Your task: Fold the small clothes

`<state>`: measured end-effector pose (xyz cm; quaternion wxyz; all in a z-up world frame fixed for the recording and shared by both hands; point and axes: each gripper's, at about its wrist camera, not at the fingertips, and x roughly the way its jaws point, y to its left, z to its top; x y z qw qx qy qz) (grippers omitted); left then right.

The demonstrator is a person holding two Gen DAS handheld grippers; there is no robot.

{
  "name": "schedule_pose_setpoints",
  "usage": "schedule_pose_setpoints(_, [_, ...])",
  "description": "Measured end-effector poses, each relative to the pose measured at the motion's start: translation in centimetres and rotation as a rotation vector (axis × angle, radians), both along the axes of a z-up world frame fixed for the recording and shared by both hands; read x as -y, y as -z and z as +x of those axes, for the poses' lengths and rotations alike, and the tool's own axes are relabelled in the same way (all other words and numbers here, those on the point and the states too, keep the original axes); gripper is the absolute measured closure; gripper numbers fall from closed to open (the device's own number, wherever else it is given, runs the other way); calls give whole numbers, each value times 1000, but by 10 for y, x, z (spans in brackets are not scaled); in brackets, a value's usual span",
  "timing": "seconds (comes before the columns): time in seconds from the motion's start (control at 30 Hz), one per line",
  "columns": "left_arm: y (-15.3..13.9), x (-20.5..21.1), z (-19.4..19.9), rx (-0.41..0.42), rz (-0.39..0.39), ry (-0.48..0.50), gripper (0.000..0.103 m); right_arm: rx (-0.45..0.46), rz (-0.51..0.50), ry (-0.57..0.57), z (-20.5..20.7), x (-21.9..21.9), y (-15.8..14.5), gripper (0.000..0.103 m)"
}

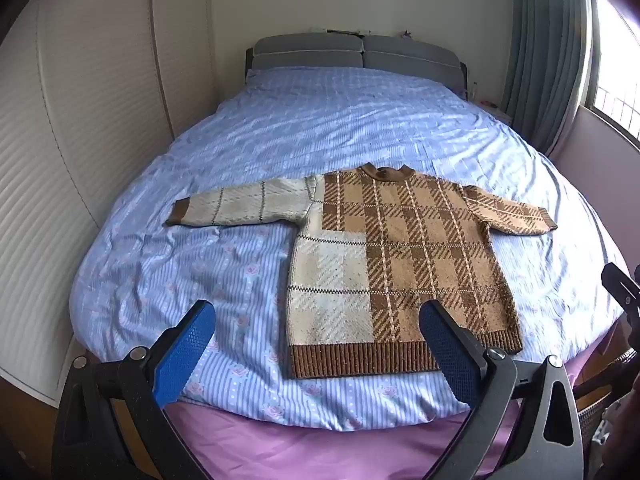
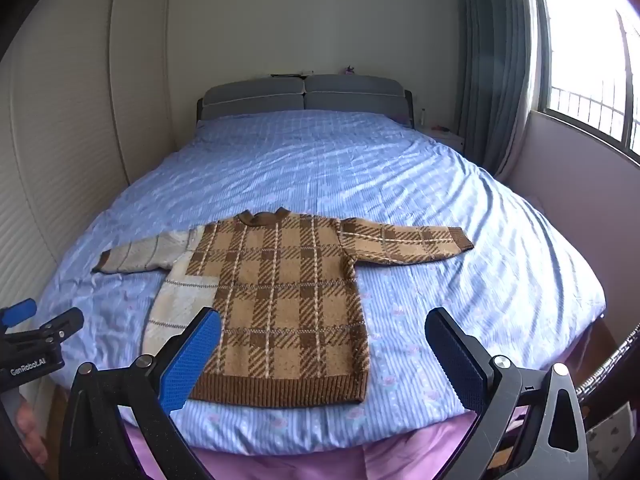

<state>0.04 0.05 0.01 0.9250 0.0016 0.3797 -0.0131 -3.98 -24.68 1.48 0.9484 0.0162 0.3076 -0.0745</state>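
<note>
Tools wide apart, angled down, above sweater

Sweater: coarse matt knit, ribbed hem. Bed cover: thin creased cloth. Tongs: matt black plastic, textured blue pads, shiny metal bolts.

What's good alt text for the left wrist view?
A small brown-and-cream plaid sweater lies flat and unfolded, sleeves spread, near the foot of a bed with a blue striped cover. The open left gripper hovers in the foreground, holding nothing.
</note>
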Motion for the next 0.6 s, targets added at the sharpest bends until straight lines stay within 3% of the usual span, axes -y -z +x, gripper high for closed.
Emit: schedule_pose_setpoints(0.6, [5, -1, -6, 0, -12, -1, 0, 14, -1, 7, -6, 3, 0, 1])
